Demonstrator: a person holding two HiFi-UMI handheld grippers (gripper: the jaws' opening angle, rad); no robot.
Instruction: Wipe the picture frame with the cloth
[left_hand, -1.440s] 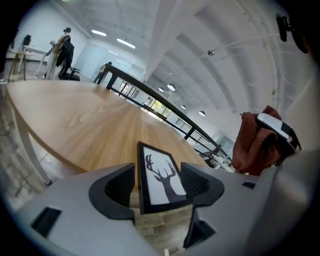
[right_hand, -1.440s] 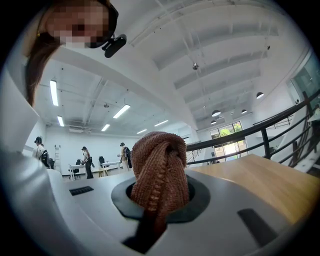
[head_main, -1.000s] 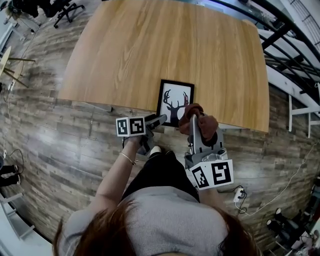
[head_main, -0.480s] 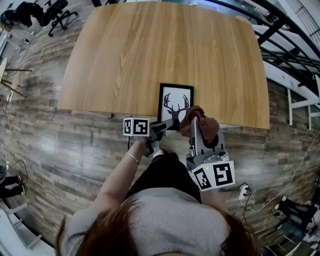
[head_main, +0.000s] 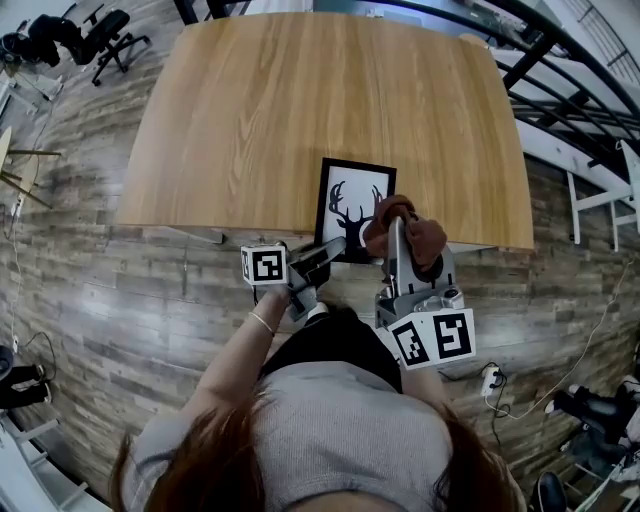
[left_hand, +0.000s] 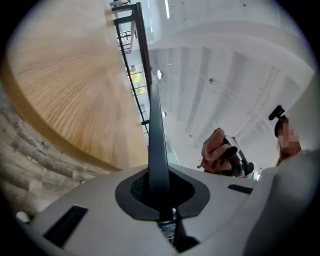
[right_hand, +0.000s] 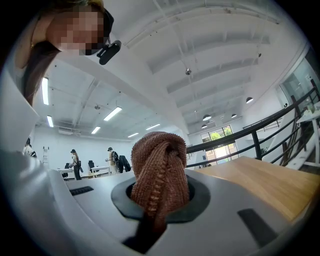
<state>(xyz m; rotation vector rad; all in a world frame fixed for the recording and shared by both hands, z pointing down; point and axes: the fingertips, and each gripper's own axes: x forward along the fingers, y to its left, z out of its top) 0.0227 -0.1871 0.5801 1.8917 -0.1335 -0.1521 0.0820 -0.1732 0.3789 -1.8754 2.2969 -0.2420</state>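
Note:
The black picture frame (head_main: 353, 208) with a deer print sits at the near edge of the wooden table (head_main: 300, 110). My left gripper (head_main: 325, 253) grips its near left corner. In the left gripper view the frame (left_hand: 157, 145) runs edge-on out of the jaws, which have just been closing on it and now pinch it. My right gripper (head_main: 397, 238) hovers over the frame's near right corner, shut on a bunched brown cloth (head_main: 404, 228). That cloth (right_hand: 161, 172) bulges out of the jaws in the right gripper view, and the cloth (left_hand: 216, 150) also shows in the left gripper view.
A black railing (head_main: 560, 90) runs past the table's far right. An office chair (head_main: 100, 40) stands at the far left. A power strip with cables (head_main: 487, 380) lies on the plank floor at the right. Distant people (right_hand: 75, 160) stand in the hall.
My left gripper slid in to the frame's near left corner and closed on it. The right gripper with the cloth rose slightly.

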